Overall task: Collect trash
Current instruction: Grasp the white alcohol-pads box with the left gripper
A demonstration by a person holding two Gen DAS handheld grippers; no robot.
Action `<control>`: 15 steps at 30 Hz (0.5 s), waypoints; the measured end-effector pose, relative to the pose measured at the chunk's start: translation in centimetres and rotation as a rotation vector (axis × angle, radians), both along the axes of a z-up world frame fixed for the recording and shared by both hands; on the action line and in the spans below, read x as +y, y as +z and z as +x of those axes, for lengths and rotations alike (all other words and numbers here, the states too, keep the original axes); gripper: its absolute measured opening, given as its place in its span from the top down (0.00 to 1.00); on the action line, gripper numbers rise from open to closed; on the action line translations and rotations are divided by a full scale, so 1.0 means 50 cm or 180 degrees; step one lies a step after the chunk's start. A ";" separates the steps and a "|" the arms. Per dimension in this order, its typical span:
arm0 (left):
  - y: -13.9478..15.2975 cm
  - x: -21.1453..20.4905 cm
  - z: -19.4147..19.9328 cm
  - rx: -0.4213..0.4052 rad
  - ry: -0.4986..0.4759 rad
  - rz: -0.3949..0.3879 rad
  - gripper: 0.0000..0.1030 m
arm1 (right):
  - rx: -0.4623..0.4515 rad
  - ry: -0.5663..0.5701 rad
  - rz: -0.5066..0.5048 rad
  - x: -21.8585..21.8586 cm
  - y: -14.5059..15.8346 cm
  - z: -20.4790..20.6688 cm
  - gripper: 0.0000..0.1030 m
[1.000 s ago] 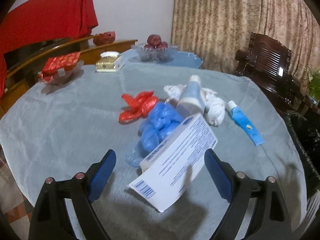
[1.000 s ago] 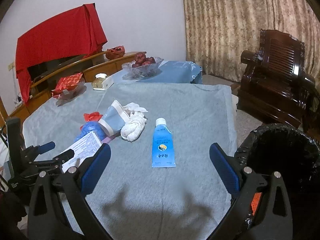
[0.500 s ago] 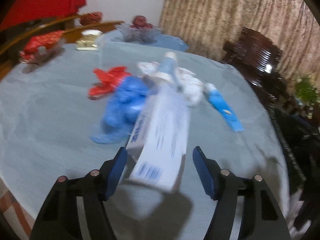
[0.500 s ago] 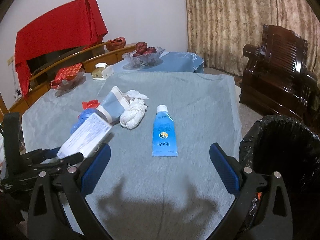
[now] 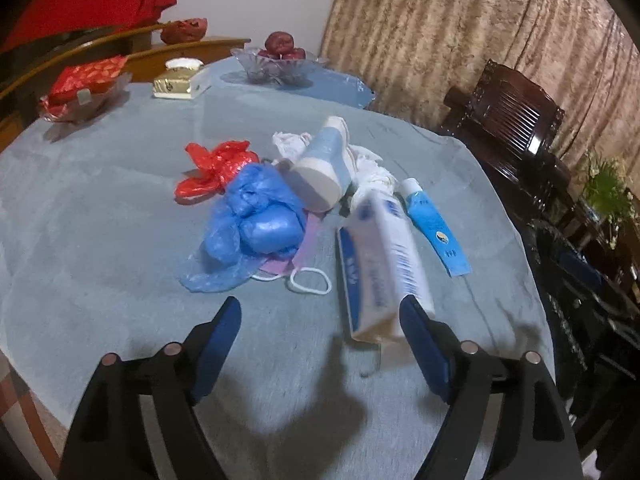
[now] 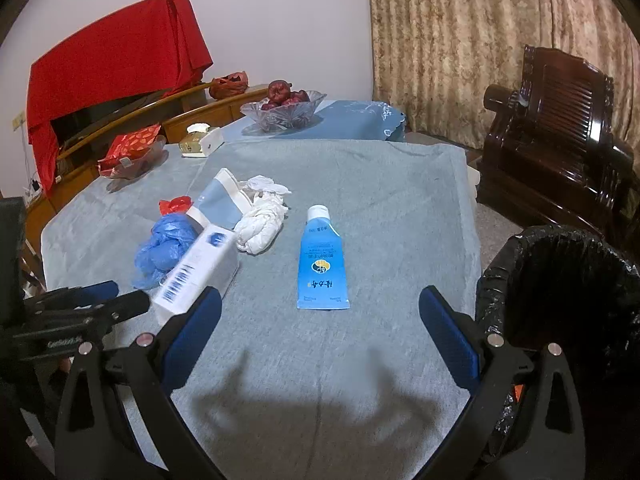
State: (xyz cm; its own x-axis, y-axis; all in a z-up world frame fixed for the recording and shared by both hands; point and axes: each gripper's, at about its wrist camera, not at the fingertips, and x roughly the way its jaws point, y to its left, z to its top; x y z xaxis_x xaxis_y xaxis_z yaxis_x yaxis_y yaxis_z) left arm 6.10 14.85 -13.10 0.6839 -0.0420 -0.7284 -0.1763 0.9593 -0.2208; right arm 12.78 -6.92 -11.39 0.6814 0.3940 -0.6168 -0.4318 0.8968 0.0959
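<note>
The left gripper (image 5: 320, 320) stands wide open, low over the table (image 5: 100, 208). The white carton (image 5: 380, 264) lies with its near end against the inner face of that gripper's right finger (image 5: 420, 340), while the other finger is well apart from it, so the carton is not clamped. The carton is blurred in the left wrist view, so it cannot be told if it lies flat on the cloth or is a little lifted. Most likely the gripper has come around the carton's end to close on it, since a long box is easiest to take across its narrow side.

The right gripper (image 6: 320, 316) is also spread open and holds nothing. It hovers above the bare cloth, with the blue tube (image 6: 322, 260) lying flat ahead, between the lines of its two fingers. This looks like a preparation to take the tube next.

The other trash lies in one heap in the middle of the table: a blue plastic bag (image 5: 256, 220), a red wrapper (image 5: 216, 168), a white crumpled cloth (image 6: 260, 220), a light-blue bottle (image 5: 324, 168) lying on its side on the heap, and a pink face mask (image 5: 296, 268) partly under the bag. The black-lined bin (image 6: 560, 288) stands just beside the table's right edge, near the right gripper, so that hand has the short way for dropping things. Nothing seems to be in the bin yet, but its inside is too dark to be sure.
</note>
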 end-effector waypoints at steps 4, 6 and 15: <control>-0.002 -0.017 0.018 -0.0012 -0.0057 -0.0070 0.22 | -0.0016 -0.0046 -0.0004 -0.008 0.003 0.003 0.07; 0.001 -0.033 0.017 -0.0054 -0.0117 -0.0048 0.22 | -0.0031 -0.0078 -0.0003 -0.016 0.006 0.006 0.07; -0.010 -0.093 0.048 -0.0030 -0.0293 0.0017 0.22 | -0.0029 -0.0200 0.0013 -0.044 0.003 0.015 0.07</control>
State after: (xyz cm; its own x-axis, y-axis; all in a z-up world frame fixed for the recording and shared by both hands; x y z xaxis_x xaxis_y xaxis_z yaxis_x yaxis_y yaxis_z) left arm 8.52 10.21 -13.60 0.6841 -0.1010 -0.7224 -0.0854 0.9725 -0.2168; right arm 13.54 -9.13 -11.24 0.7104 0.3528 -0.6089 -0.3757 0.9218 0.0958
